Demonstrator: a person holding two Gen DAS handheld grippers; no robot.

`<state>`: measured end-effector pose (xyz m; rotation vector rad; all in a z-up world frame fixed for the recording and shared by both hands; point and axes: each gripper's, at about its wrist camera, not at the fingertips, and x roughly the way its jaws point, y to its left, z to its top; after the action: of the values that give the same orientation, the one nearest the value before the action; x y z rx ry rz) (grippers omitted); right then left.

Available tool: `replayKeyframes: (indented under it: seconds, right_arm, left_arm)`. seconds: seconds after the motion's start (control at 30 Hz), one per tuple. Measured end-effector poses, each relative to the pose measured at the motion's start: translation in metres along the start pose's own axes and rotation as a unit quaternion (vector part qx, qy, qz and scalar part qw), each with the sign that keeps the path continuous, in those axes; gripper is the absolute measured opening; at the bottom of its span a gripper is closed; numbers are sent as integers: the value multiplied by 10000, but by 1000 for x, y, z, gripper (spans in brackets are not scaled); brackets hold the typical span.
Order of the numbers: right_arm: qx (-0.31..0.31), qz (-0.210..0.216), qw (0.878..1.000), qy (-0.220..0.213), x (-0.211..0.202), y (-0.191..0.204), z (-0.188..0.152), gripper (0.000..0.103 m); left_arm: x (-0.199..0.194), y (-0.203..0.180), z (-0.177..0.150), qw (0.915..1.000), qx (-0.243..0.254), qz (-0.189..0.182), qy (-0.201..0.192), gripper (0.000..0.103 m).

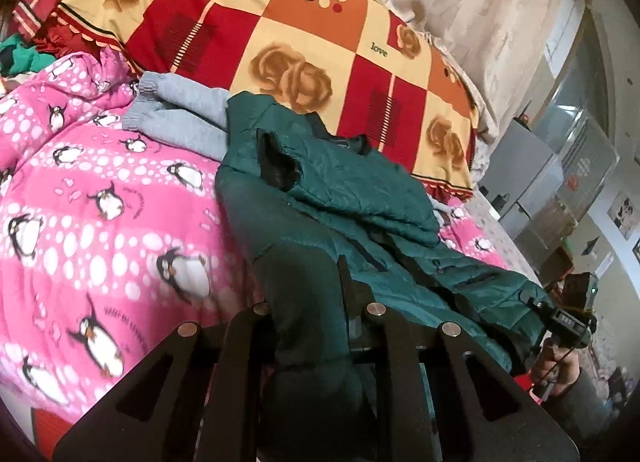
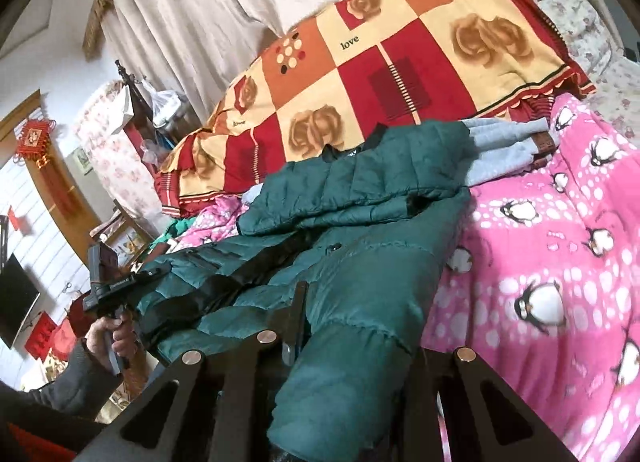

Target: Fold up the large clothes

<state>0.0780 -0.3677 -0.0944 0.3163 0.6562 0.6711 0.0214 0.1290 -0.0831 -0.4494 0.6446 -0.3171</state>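
A dark green quilted puffer jacket [image 1: 332, 190] is lying rumpled across a bed, resting on a pink fleece blanket [image 1: 100, 190] printed with penguins and white dots, as a person works it with a hand-held tool in each hand. The jacket's shell is looking smooth and slightly glossy, stitched into puffy channels, with a black lining showing along its open front and at a cuff. The left tool [image 1: 344, 282] is pinching a fold of the jacket's lower edge, its jaws drawn close together on the fabric; the right tool [image 2: 298, 302] is likewise clamping a padded fold of the same jacket, jaws narrow. Each tool is appearing in the other's view at the jacket's far corner, gripped by a hand [image 2: 110, 336] in a dark sleeve. Just behind the jacket, a grey knit garment [image 1: 180, 110] with ribbed, elasticated cuffs is lying partly tucked under it, so its full shape is staying hidden. Behind that, a bulky patchwork quilt [image 1: 280, 42] in red, orange and cream squares, printed with roses and the word "love", is heaped up against pale curtains [image 2: 200, 2]. A scrap of bright green cloth [image 1: 20, 58] beside the jacket's far side is too cut off to identify, and the tool frames are blocking the jacket's nearest edge in both views. The room beyond the bed is blurring into shapes that are hard to make out.
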Motion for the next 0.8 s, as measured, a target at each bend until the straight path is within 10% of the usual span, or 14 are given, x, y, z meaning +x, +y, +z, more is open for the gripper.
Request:
replayKeyframes:
  seconds: [0.23, 0.3, 0.37, 0.8]
  right_arm:
    - [485, -133, 9978, 433, 11, -20, -40, 21]
    - [766, -196, 9956, 506, 13, -24, -45, 35]
    - [982, -64, 9936, 554, 16, -29, -47, 74]
    - [1326, 133, 9874, 852, 39, -45, -33, 64]
  left_arm:
    - [18, 15, -34, 9982, -141, 144, 568, 19]
    - [23, 23, -36, 9974, -256, 105, 669, 28]
    - [26, 26, -38, 9969, -284, 111, 722, 40]
    - [35, 48, -14, 9879, -499, 117, 1464, 44]
